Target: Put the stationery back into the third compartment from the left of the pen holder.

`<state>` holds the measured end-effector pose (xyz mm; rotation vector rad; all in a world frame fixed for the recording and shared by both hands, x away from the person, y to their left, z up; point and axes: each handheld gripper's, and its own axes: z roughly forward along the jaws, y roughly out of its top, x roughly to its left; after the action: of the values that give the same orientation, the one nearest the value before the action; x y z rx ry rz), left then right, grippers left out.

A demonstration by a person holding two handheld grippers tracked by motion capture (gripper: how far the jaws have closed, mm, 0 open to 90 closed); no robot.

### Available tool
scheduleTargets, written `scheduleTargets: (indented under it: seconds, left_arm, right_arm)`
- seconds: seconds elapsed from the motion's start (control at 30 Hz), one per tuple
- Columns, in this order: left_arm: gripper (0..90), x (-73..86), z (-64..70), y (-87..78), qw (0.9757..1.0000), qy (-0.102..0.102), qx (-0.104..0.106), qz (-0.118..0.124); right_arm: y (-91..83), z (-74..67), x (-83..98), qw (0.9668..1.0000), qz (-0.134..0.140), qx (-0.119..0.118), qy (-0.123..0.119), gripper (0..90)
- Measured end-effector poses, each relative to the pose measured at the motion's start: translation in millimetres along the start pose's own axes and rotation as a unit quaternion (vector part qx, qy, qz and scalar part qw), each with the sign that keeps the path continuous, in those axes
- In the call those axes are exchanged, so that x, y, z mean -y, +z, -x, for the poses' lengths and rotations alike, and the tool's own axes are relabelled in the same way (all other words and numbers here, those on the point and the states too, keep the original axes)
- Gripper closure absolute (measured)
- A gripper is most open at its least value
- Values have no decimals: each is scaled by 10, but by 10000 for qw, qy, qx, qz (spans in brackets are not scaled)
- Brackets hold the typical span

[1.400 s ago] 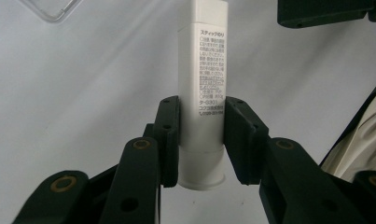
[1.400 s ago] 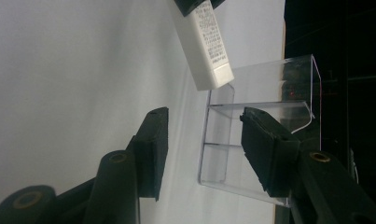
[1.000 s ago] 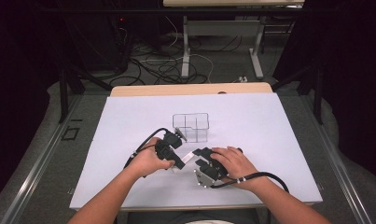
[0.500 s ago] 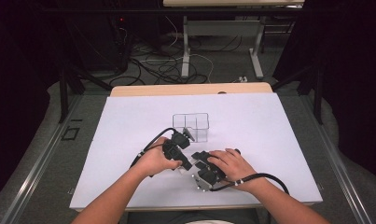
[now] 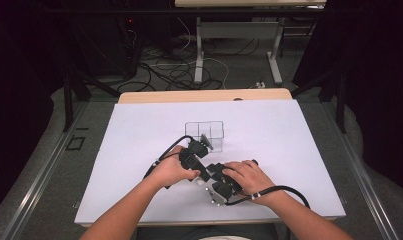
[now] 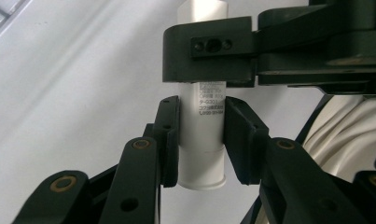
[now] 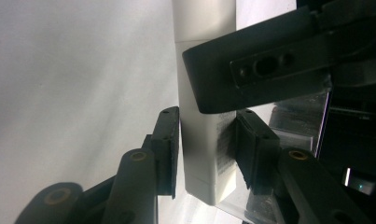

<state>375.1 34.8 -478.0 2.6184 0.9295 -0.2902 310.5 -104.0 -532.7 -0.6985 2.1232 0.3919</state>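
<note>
Left gripper (image 6: 202, 140) clamped on a white tube (image 6: 203, 135), held just above the bench (image 5: 289, 130) near its front edge. Right gripper (image 7: 206, 149) has just been closing around the same tube; pads look seated. Judged step: two-handed pull or twist, perhaps uncapping. Clear divided box (image 5: 205, 131) just beyond; open sheet either side.

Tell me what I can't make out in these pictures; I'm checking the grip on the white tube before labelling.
- White tube: top end cut off by the left claw view's upper edge, crossed by the right claw.
- Tube print: too small to read.
- High view: the hands cover the tube.
- Clear box: contents too small to tell.
</note>
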Motion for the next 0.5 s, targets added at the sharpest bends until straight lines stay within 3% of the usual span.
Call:
scheduleTargets:
  seconds: [0.5]
  left_arm:
    - [679, -20, 3, 13, 9999, -86, 109, 35]
  right_arm:
    - [0, -25, -2, 9998, -97, 6, -155, 657]
